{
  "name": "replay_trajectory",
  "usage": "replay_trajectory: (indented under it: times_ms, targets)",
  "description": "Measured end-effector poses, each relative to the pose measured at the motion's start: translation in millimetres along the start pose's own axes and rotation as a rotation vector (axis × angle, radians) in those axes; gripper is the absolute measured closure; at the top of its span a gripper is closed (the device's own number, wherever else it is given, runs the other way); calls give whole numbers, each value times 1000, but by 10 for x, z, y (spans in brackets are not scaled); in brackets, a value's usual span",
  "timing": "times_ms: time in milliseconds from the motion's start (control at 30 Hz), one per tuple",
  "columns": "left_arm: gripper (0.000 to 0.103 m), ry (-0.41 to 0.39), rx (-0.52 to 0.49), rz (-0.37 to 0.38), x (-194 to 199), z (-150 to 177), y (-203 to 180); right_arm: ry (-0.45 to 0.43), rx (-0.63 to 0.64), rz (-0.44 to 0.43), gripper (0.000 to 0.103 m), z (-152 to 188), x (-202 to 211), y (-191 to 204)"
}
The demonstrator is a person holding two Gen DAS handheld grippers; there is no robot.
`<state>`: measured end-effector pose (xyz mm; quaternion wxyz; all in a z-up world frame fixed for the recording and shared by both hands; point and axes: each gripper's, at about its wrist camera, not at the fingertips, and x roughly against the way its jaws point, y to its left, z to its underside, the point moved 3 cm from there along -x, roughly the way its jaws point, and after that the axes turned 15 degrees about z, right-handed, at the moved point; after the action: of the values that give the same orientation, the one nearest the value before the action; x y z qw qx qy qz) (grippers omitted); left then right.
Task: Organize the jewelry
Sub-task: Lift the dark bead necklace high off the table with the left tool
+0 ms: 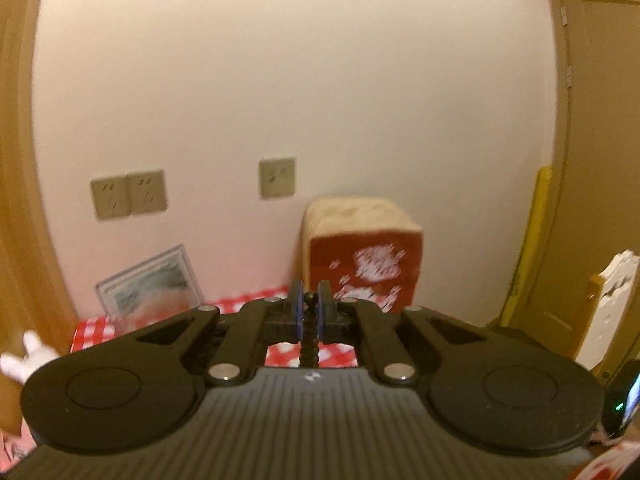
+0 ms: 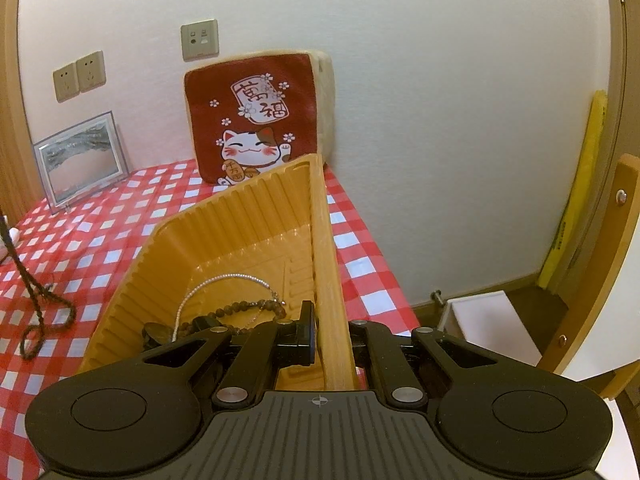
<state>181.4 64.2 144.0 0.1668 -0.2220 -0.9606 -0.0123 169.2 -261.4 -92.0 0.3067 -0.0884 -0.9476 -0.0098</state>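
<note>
From the left wrist camera, the left gripper (image 1: 309, 312) was closed on a dark beaded strand (image 1: 309, 342), its blue-edged pads pinching the beads, which hung down between the fingers. It was raised above a red-and-white checked tablecloth (image 1: 96, 330), facing a pale wall with three sockets (image 1: 128, 194). A red lucky-cat cushion (image 1: 366, 264) leaned against that wall, a framed picture (image 1: 150, 284) to its left; the view was blurred.

From the right wrist camera, the right gripper (image 2: 326, 340) was clamped tight on the right-hand wall of a ribbed orange tray (image 2: 256, 208), which sat on the checked cloth in front of the cushion. Inside the tray lay a string of small white pearls (image 2: 224, 280), a brown bead bracelet (image 2: 244, 306) and a dark piece near the gripper that was too hidden to name. At the left edge a dark beaded necklace (image 2: 44, 304) hung down from above, its lower end looped on the cloth, well apart from the tray.
</note>
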Motion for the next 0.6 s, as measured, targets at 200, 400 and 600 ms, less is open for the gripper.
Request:
replay_trajectory:
  times_ms: [200,400,600]
  targets:
    - [97,-73,-47,59,129,-413,-165,1,-5,-2,97,-3,-9,-5]
    - [97,-146,-110,134,210,-775,-446,-3,-7,-3,97,-23,-7,5]
    - [97,-215,-139,218,181,-1063,-704,-6,-6,-4,97,-32,-6,19]
